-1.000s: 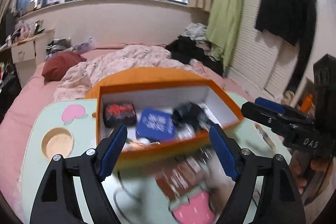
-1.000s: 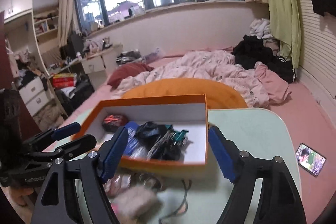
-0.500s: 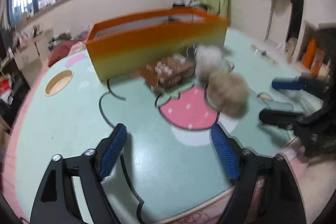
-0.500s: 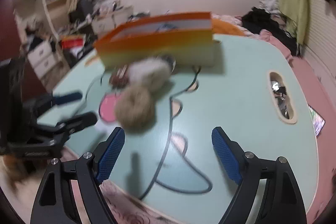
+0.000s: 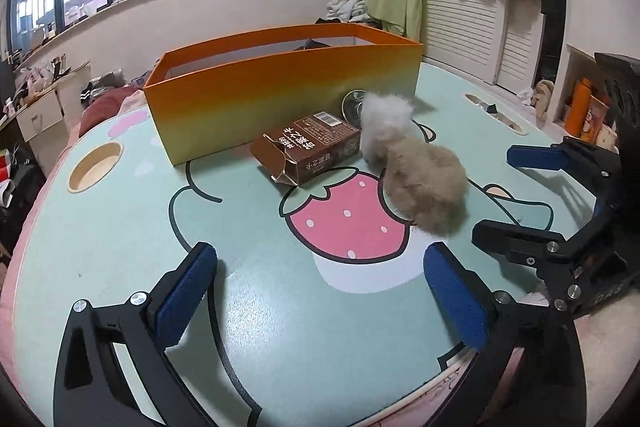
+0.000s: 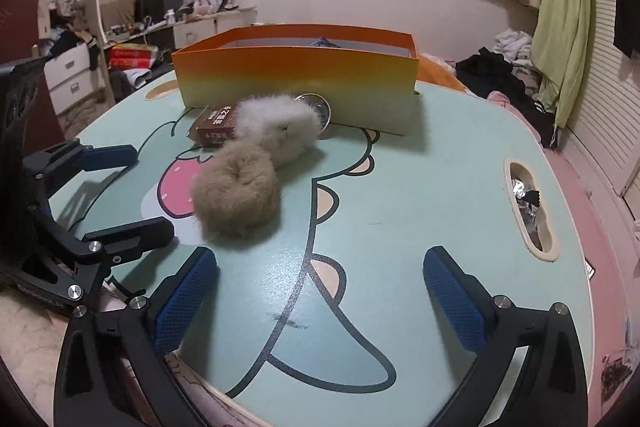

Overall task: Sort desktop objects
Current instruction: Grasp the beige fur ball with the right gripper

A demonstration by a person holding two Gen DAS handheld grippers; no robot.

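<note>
Fluffy tan scrunchie (image 5: pixel 426 189) lies on the mint table (image 5: pixel 120 227), touching a white one (image 5: pixel 386 125) beside the brown carton (image 5: pixel 310 151) before the orange box (image 5: pixel 280 87); left gripper (image 5: pixel 320 291) and right gripper (image 6: pixel 320 295), jaws just widened, gape empty.
</note>
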